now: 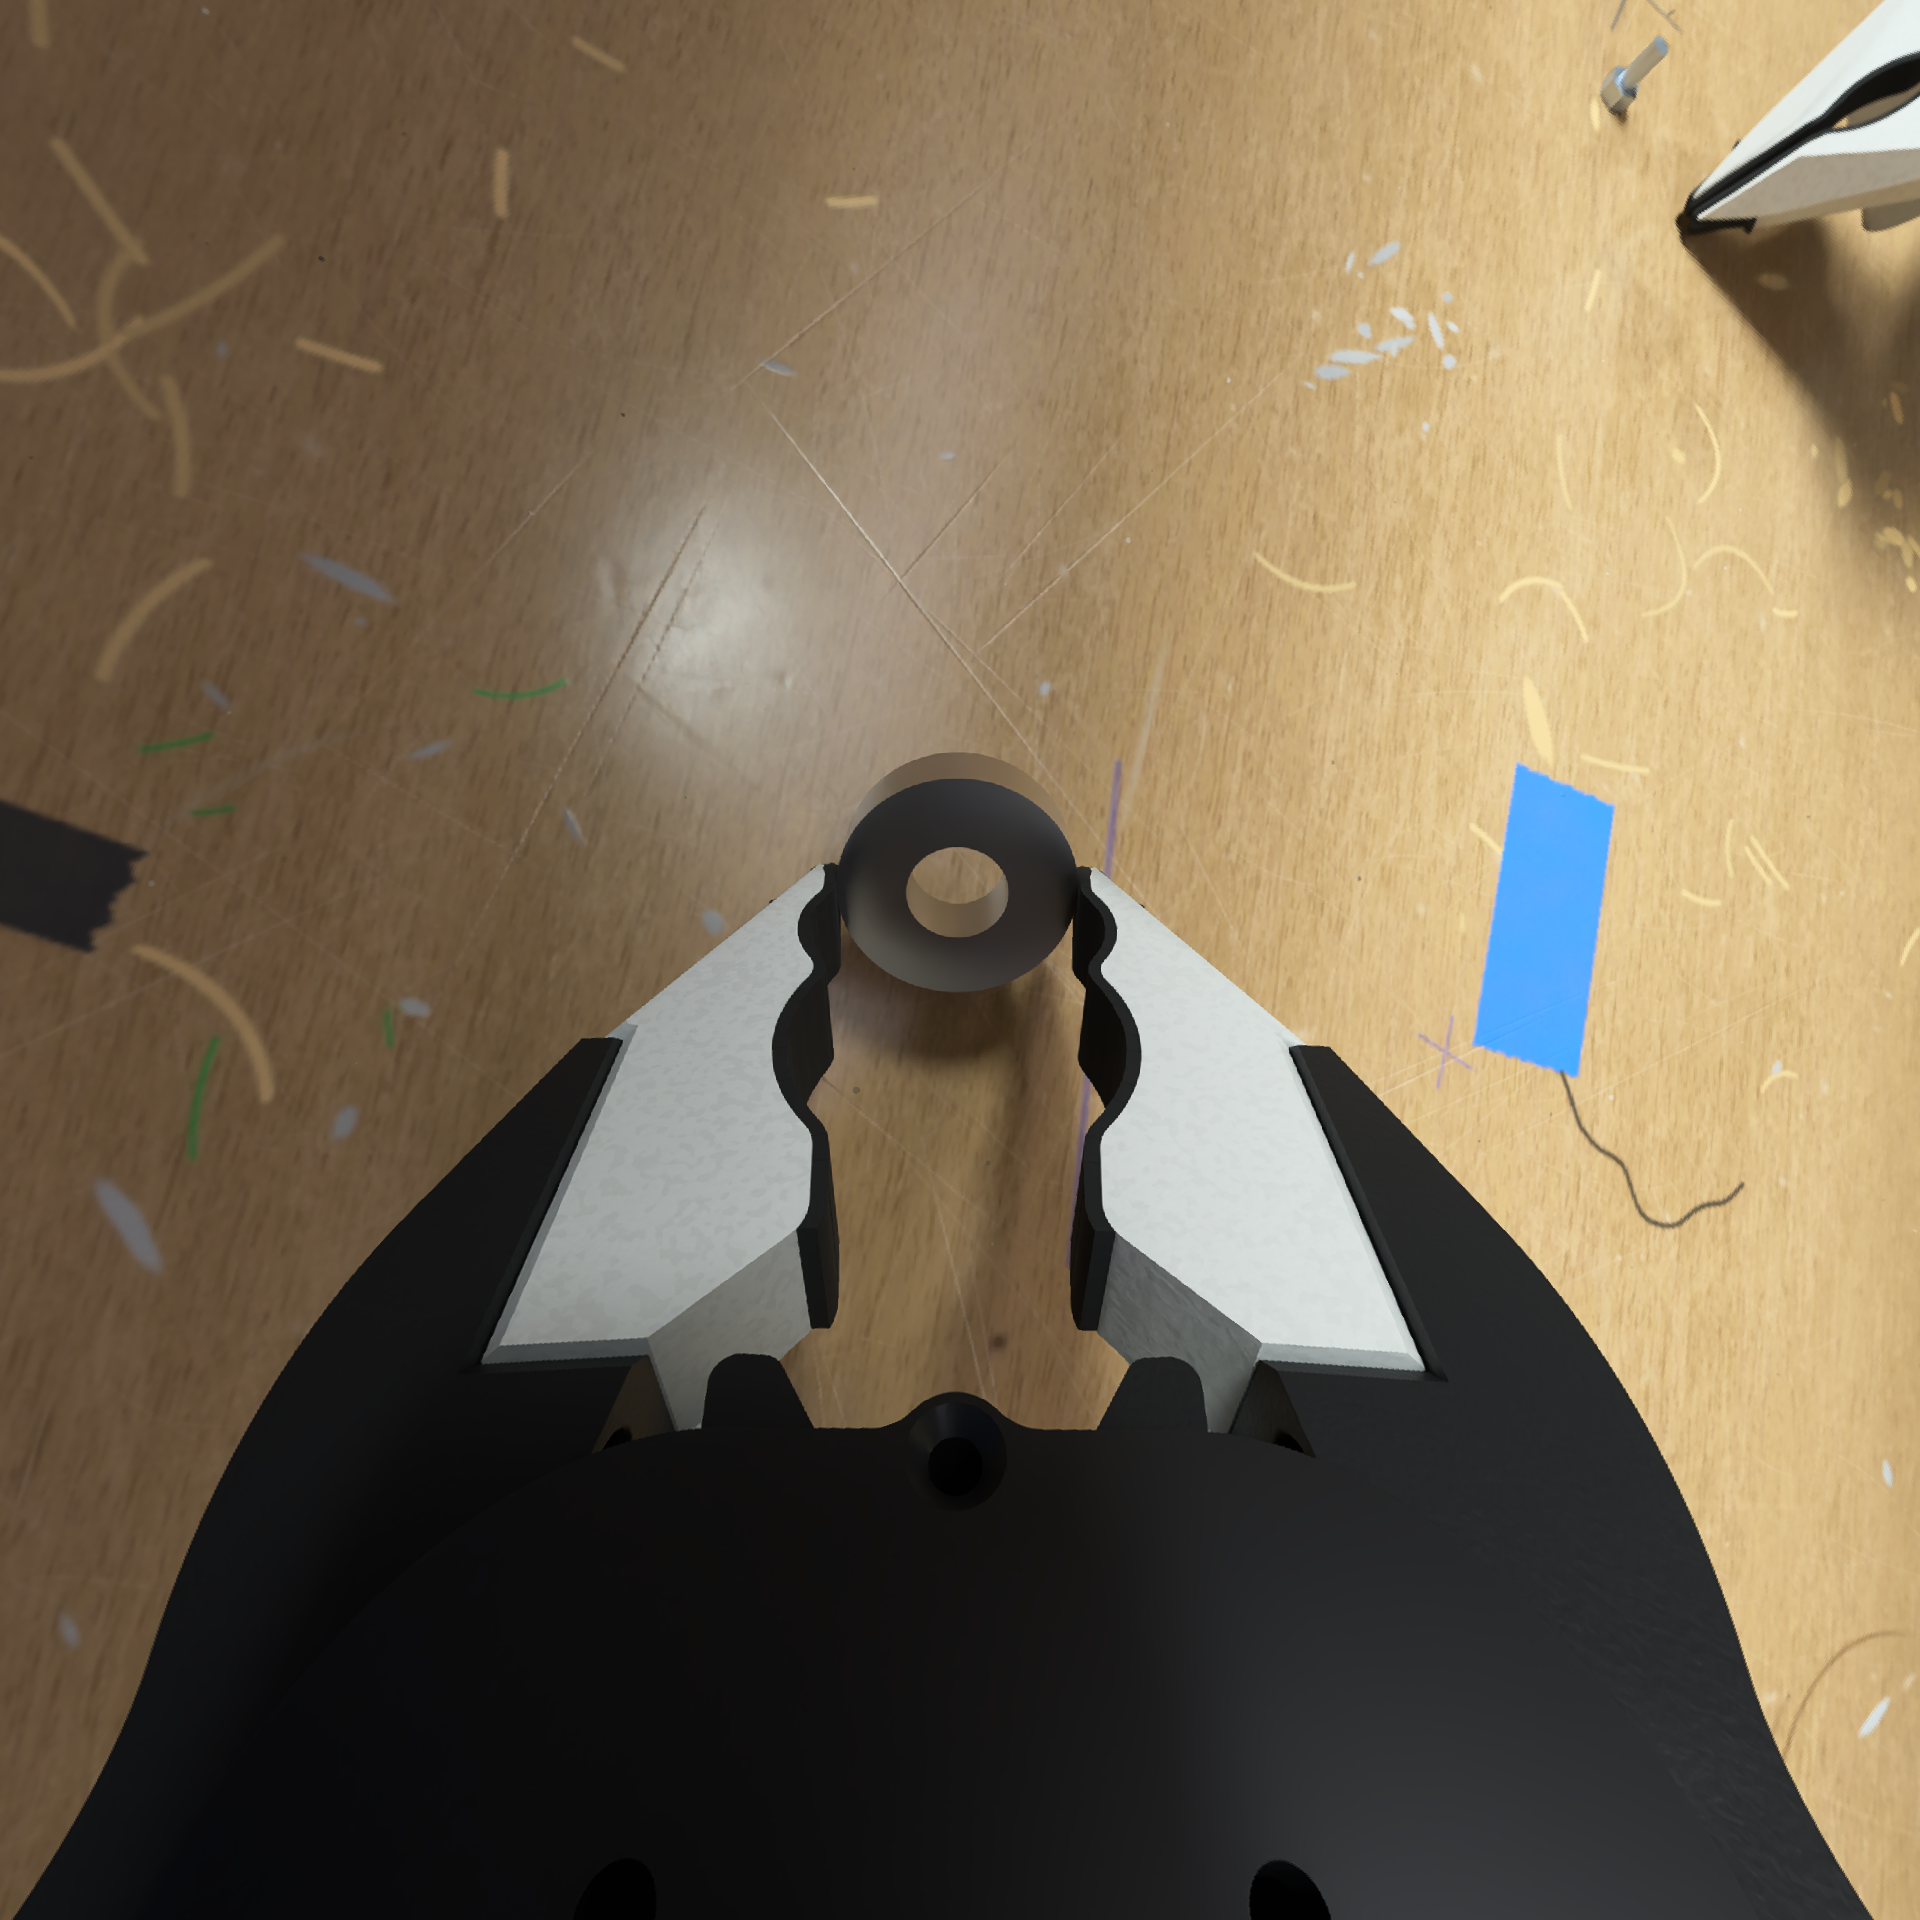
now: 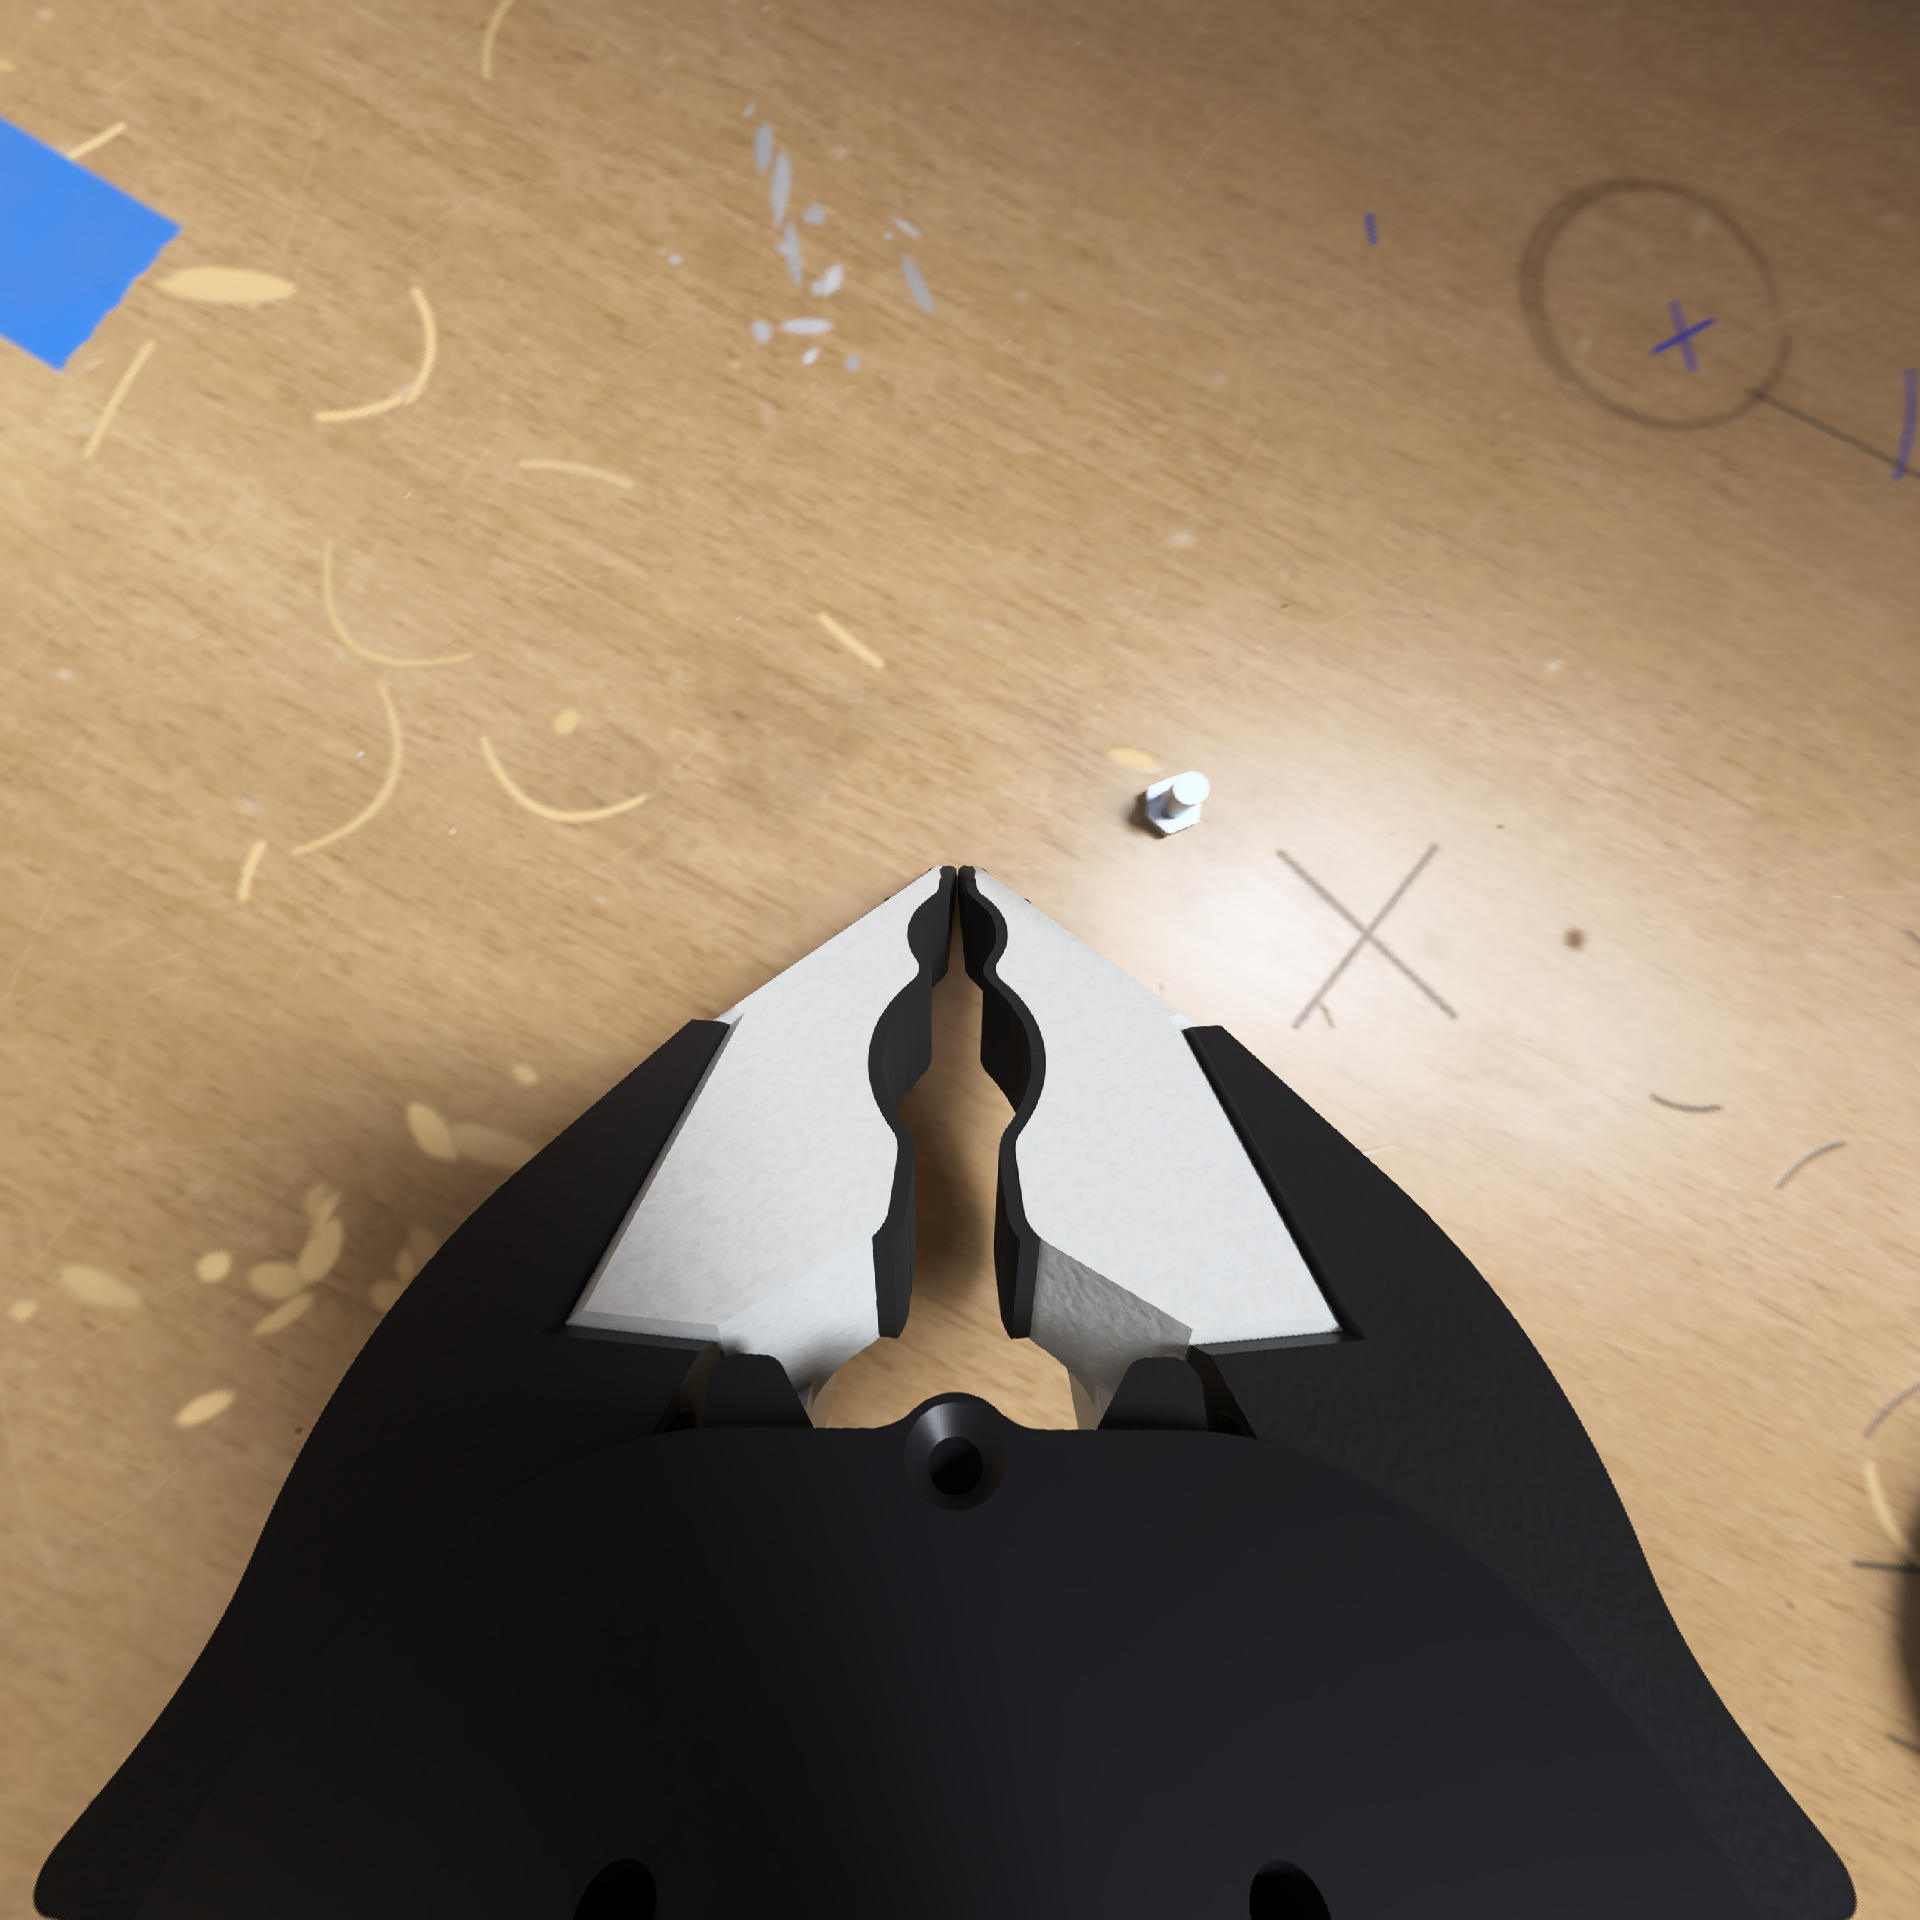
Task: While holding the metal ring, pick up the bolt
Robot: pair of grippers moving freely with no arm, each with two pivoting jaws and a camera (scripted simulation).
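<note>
In the left wrist view my left gripper [image 1: 956, 883] is shut on a dark metal ring [image 1: 883, 894], held by its sides between the fingertips above the wooden table, its hole facing the camera. The small silver bolt [image 1: 1631, 73] lies far off at the top right, next to the right gripper's white fingers [image 1: 1808, 156]. In the right wrist view my right gripper [image 2: 956, 873] is shut and empty, its tips touching. The bolt [image 2: 1174, 802] lies on the table a little ahead and to the right of those tips.
The wooden tabletop [image 1: 727, 416] is scratched and strewn with shavings. A blue tape strip [image 1: 1543, 920] lies right of the ring and also shows in the right wrist view [image 2: 62, 239]. Black tape [image 1: 62, 878] lies at the left. A pencil cross [image 2: 1366, 935] and circle [image 2: 1657, 307] mark the table.
</note>
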